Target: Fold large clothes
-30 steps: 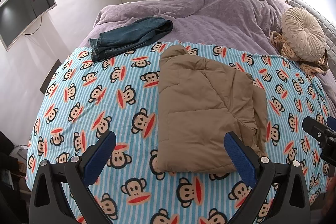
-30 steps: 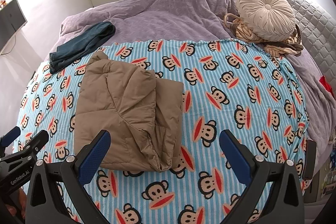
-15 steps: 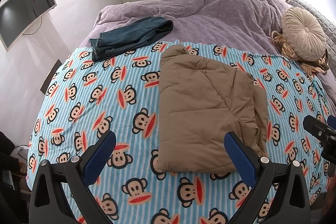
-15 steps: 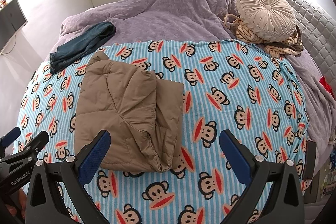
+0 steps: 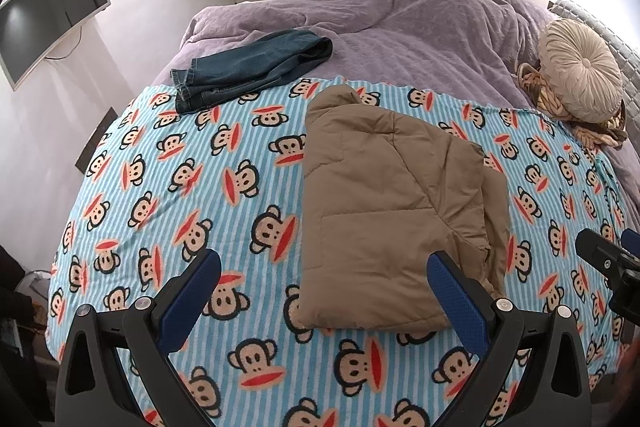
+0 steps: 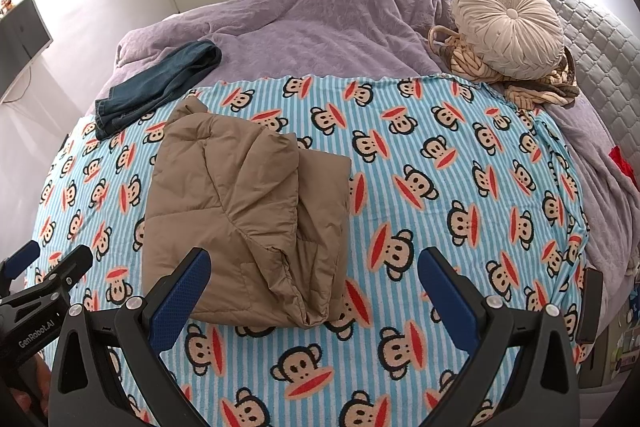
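Observation:
A tan padded jacket (image 5: 384,211) lies folded into a compact rectangle on the blue striped monkey-print blanket (image 5: 168,195); it also shows in the right wrist view (image 6: 244,211). My left gripper (image 5: 324,287) is open and empty, held above the jacket's near edge. My right gripper (image 6: 314,283) is open and empty, above the jacket's near right corner. Neither touches the jacket.
Folded dark jeans (image 5: 252,71) lie at the blanket's far left edge on the purple bedspread (image 5: 400,39). A round beige cushion (image 6: 508,27) on woven fabric sits far right by the grey headboard (image 6: 600,39). A monitor (image 5: 44,19) hangs on the left wall.

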Demonstrator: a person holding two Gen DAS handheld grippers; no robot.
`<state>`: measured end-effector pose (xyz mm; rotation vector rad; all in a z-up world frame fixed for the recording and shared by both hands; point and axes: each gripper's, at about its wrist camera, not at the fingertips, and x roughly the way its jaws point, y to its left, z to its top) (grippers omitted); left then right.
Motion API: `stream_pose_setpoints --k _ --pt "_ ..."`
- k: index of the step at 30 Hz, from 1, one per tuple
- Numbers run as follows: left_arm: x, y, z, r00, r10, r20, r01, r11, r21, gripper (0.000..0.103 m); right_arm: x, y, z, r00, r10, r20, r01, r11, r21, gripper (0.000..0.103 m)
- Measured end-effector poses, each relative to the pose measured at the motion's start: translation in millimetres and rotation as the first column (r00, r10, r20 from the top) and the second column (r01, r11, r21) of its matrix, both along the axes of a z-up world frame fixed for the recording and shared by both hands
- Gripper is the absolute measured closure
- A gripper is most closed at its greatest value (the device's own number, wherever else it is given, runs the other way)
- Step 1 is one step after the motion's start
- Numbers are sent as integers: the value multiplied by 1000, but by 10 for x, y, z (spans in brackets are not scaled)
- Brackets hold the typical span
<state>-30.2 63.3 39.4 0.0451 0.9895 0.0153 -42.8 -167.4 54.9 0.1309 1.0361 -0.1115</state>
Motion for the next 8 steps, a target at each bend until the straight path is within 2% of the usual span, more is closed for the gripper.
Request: stream_pose_setpoints --k 8 --pt "15 -2 21 1000 -18 14 18 1000 -15 0 -6 6 3 1000 -4 -1 4 1000 0 0"
